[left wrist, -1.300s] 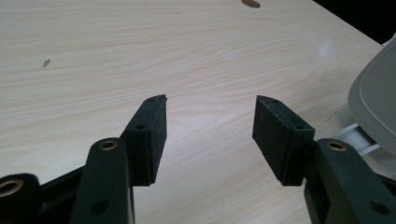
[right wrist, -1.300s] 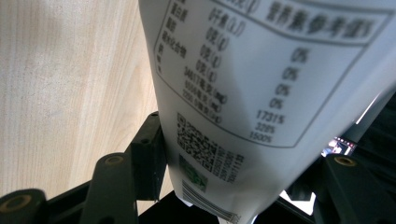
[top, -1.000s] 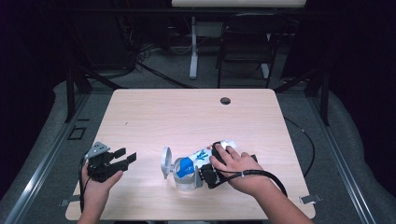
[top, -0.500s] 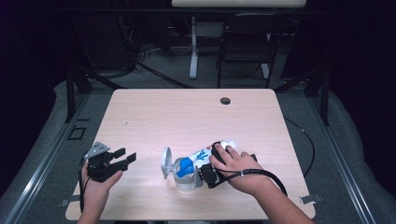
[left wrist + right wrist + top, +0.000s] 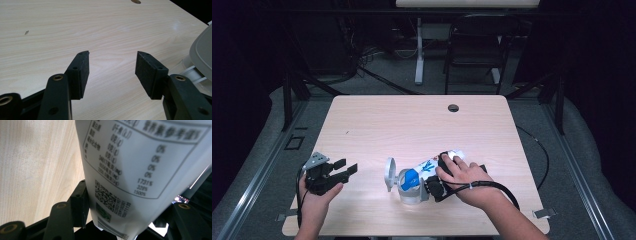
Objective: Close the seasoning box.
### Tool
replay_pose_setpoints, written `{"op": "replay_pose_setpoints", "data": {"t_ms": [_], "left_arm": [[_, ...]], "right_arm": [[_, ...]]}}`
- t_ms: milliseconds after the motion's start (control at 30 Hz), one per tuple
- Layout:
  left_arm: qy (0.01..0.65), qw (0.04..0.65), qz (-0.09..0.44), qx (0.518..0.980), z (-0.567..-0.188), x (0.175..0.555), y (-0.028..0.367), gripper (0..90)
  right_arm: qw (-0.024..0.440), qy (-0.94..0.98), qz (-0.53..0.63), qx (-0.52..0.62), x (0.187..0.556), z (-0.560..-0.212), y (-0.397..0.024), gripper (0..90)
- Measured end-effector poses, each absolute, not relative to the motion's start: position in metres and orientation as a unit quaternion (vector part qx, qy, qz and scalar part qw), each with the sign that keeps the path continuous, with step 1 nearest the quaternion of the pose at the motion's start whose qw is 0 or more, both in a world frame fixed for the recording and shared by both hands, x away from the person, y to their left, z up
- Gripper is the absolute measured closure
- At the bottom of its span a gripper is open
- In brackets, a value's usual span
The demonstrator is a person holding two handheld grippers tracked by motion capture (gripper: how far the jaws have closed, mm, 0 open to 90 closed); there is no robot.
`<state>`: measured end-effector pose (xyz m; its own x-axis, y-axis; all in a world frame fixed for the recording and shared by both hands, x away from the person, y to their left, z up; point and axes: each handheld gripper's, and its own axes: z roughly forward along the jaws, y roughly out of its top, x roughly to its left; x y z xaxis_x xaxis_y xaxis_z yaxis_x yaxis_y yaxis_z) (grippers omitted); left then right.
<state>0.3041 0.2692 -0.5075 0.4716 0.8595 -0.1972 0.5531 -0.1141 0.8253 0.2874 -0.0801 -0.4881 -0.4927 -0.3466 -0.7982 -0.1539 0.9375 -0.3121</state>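
A white bag with blue print (image 5: 426, 167) lies tilted, its blue end over a clear container (image 5: 411, 194) near the table's front edge. The container's grey lid (image 5: 389, 174) stands flipped up on its left. My right gripper (image 5: 434, 176) is shut on the bag from the right; in the right gripper view the bag's printed label (image 5: 140, 157) sits between the jaws, and the left pad (image 5: 80, 200) presses on it. My left gripper (image 5: 346, 166) is held at the front left, open, nothing between its pads (image 5: 80, 72). The lid's edge (image 5: 203, 50) shows at the right of the left gripper view.
The pale wooden table (image 5: 412, 125) has a dark cable hole (image 5: 453, 107) near its far edge. A cable (image 5: 492, 186) loops from the right gripper. Behind the table, a chair (image 5: 474, 50) and a stand leg (image 5: 418, 55) stand on the dark floor.
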Motion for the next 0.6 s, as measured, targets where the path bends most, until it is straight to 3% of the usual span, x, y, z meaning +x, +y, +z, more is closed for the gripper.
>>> {"op": "replay_pose_setpoints", "data": {"t_ms": [600], "left_arm": [[0.488,0.456,0.167,0.725,-0.5082,0.3045,0.2707,45.3]], "right_arm": [[0.482,0.857,-0.11,-0.148,0.2868,-0.4874,-0.0786,44.0]]}}
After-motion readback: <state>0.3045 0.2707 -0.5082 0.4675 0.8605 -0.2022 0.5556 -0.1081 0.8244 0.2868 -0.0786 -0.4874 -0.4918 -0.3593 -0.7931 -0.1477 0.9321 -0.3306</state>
